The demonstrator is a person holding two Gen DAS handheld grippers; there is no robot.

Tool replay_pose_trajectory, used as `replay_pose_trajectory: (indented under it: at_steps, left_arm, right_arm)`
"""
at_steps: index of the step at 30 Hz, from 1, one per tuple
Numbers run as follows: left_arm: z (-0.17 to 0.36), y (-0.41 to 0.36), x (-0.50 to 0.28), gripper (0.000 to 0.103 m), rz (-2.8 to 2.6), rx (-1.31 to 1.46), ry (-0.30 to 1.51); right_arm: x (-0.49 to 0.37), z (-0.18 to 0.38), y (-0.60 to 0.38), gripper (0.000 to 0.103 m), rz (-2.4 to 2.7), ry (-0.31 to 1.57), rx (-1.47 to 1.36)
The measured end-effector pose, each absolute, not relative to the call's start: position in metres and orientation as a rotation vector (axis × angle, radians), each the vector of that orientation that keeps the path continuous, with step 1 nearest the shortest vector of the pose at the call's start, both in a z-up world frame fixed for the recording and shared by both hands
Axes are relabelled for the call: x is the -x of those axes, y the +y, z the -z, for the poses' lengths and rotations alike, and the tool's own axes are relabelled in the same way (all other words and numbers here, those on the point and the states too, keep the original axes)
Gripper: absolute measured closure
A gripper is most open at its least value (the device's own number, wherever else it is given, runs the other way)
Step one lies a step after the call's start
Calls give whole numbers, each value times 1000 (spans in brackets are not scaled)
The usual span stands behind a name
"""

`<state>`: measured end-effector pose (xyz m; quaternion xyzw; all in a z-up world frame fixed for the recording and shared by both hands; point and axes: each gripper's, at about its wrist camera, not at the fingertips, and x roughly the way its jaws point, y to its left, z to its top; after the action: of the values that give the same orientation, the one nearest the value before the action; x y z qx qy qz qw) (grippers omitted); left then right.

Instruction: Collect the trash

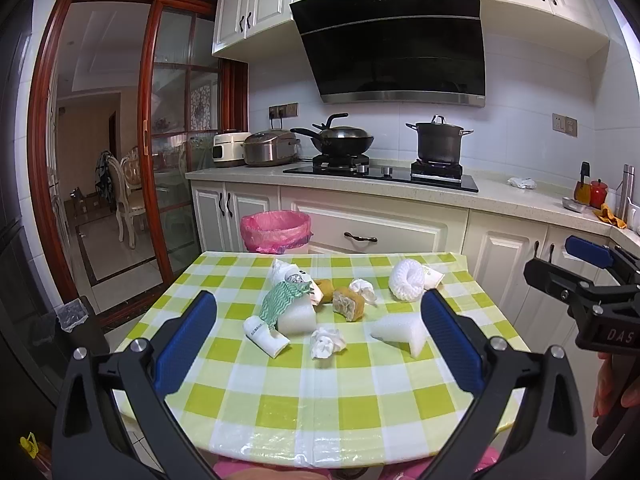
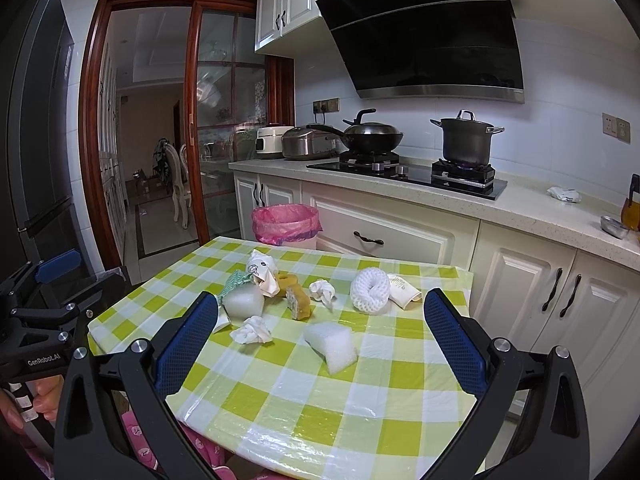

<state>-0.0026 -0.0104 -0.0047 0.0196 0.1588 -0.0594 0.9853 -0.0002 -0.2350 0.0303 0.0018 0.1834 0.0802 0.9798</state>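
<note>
While both grippers' jaws gape empty, left gripper, right gripper, green cloth half-hidden behind foam block, bin base cut off

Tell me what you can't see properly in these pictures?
- Inside the bin: both views look across its rim, so its contents stay hidden.
- Paper cup: in both views the foam net covers part of it.
- Print on the wrapper: too small to read.
- Left tool: in the right wrist view the left edge cuts it off.
- Table: its near edge and legs are behind the tools.
</note>
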Motion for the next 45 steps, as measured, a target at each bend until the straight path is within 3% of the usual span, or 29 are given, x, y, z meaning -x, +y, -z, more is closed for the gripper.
replay_pose_trajectory:
  at_steps: [21, 33, 45]
  left_arm:
    - [21, 0, -14, 4, 82, -44, 317]
    - [105, 73, -141, 4, 20, 172, 725]
    - [154, 72, -218, 4, 21, 116, 857]
  right_arm:
    - [-19, -10, -238, 6, -156, 370, -34]
    - [-134, 86, -241, 6, -145, 654, -82]
    - [-217, 147, -236, 6, -188, 842, -72]
